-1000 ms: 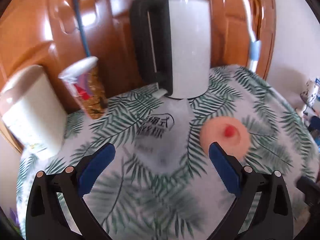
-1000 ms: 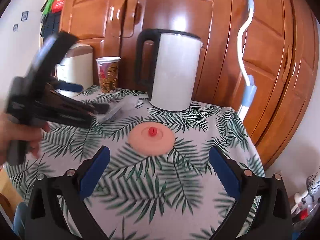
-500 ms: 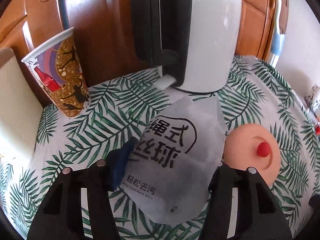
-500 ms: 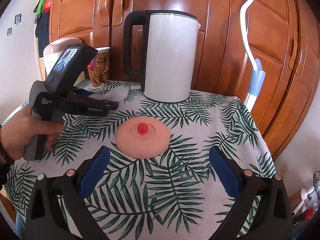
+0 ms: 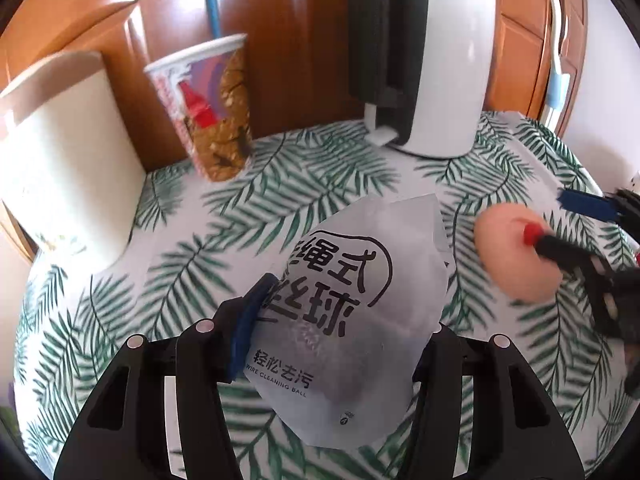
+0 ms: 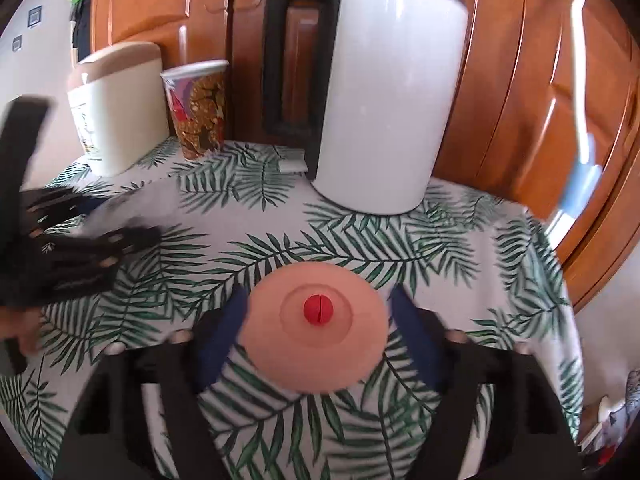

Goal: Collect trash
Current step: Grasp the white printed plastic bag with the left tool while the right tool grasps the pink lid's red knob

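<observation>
My left gripper (image 5: 340, 320) is shut on a clear plastic wrapper (image 5: 344, 312) with black Chinese print, held just above the leaf-print tablecloth (image 5: 200, 264). Its right finger is hidden behind the wrapper. A round peach lid with a red knob (image 6: 316, 320) lies on the cloth; it also shows in the left wrist view (image 5: 516, 256). My right gripper (image 6: 316, 320) has closed in on this lid, with a blue pad (image 6: 228, 332) at each side, touching or nearly so. The left gripper shows blurred in the right wrist view (image 6: 80, 248).
A white electric kettle (image 6: 384, 96) with a black handle stands at the back. A printed paper cup (image 5: 208, 108) and a cream container (image 5: 60, 148) stand at the back left. Wooden cabinet doors (image 6: 540, 80) rise behind the table.
My right gripper moved forward and closed around the peach lid. My left gripper, holding the wrapper, pulled back a little and to the left.
</observation>
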A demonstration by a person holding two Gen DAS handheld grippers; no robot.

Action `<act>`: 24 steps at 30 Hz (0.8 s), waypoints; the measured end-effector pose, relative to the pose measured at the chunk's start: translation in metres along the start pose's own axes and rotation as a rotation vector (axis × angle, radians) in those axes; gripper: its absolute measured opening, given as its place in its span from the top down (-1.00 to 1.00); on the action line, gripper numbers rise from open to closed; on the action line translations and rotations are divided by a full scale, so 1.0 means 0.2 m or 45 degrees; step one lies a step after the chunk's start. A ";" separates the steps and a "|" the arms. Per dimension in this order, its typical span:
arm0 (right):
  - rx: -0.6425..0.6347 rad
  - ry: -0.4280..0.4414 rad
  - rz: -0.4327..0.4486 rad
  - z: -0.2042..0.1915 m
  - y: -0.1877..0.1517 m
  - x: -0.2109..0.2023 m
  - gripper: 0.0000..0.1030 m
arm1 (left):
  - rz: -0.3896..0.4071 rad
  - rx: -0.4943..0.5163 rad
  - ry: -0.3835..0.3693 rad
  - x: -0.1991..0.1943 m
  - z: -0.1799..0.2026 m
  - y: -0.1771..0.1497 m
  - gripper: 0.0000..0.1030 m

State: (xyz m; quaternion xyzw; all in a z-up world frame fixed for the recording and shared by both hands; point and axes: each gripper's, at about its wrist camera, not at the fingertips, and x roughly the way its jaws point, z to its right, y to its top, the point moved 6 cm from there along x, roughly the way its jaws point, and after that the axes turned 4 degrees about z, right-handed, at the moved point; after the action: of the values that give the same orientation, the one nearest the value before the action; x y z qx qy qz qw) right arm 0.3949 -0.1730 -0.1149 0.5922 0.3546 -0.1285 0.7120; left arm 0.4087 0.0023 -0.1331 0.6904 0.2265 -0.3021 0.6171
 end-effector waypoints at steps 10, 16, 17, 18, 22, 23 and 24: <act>-0.007 -0.033 -0.076 -0.03 -0.05 0.09 0.48 | -0.017 0.014 -0.005 0.01 0.01 -0.01 -0.09; 0.031 -0.006 -0.106 -0.01 -0.06 0.12 0.48 | -0.041 0.067 0.015 0.03 0.05 -0.03 -0.23; 0.036 -0.002 -0.107 -0.01 -0.06 0.12 0.48 | -0.044 0.074 0.018 0.04 0.06 -0.03 -0.24; 0.028 -0.009 -0.109 -0.01 -0.06 0.12 0.48 | -0.046 0.080 0.021 0.04 0.06 -0.03 -0.24; 0.009 -0.030 -0.116 -0.02 -0.06 0.13 0.47 | -0.037 0.091 0.006 0.03 0.07 -0.04 -0.13; 0.012 -0.027 -0.119 -0.02 -0.06 0.13 0.47 | -0.030 0.092 -0.005 0.02 0.08 -0.04 -0.07; 0.014 -0.024 -0.122 -0.02 -0.06 0.13 0.47 | -0.027 0.092 -0.013 0.02 0.08 -0.04 -0.05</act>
State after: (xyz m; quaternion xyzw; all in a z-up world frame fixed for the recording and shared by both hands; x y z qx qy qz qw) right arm 0.4056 -0.1664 -0.1409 0.5773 0.3750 -0.1702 0.7051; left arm 0.4047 -0.0123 -0.1424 0.7082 0.2195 -0.3203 0.5897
